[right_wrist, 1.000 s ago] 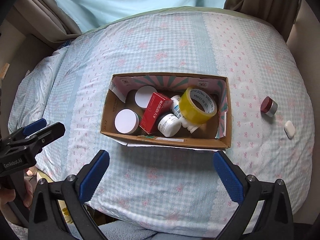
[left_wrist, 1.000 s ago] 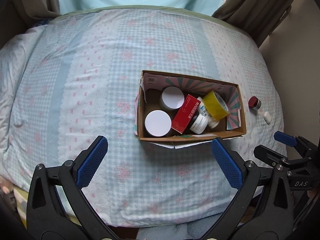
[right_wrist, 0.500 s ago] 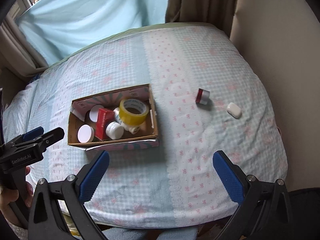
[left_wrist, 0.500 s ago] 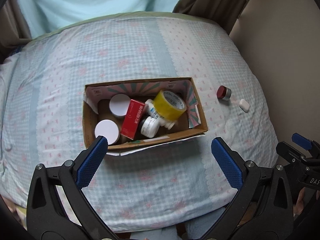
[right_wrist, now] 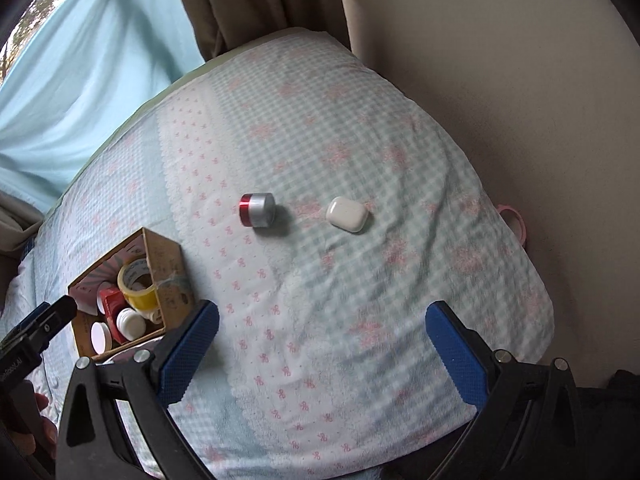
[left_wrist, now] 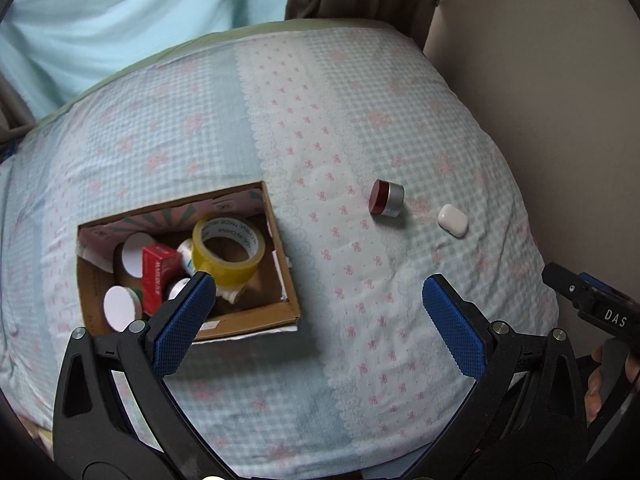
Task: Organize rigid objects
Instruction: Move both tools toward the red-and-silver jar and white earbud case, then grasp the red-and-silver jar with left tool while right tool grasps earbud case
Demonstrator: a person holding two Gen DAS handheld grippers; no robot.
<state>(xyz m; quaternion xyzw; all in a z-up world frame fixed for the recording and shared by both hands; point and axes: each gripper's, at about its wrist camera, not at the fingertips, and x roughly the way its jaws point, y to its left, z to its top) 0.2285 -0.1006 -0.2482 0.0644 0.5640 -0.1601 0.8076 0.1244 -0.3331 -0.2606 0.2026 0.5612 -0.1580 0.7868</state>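
Right wrist view: I had the bed (right_wrist: 400, 128) filling the frame, its checked and bow-print cover bare except for a few things.
Bed, left wrist view: the same cover (left_wrist: 360, 100) ran from the curtain down to my grippers, with the wall close on the right.
Cardboard box: it sat open on the left part of the cover (left_wrist: 290, 280), and in the right wrist view it showed at the left edge (right_wrist: 168, 264).
Done so far: I judged most of the sorting finished, since the box already held the yellow tape roll (left_wrist: 228, 250), the red carton (left_wrist: 158, 272) and several white-lidded jars (left_wrist: 120, 306), packed close together.
Left to do: two things lay outside the box, well apart from it, so I judged two more pick-and-place moves were needed.
Red and silver jar: it lay tipped on its side on the cover (right_wrist: 258, 209), between the box and the white case, nearer the case.
White case: a small rounded case (right_wrist: 347, 214) rested just beside the jar, toward the wall; in the left wrist view it was at (left_wrist: 453, 221).
Right gripper: I had it spread wide and empty (right_wrist: 322, 342), hovering short of both loose items, which sat ahead between its fingers.
Left gripper: also wide apart and carrying nothing (left_wrist: 320, 314), held above the near right corner of the box.
Pink ring: something pink (right_wrist: 514, 220) peeked past the bed's right edge; I could not tell what it was.
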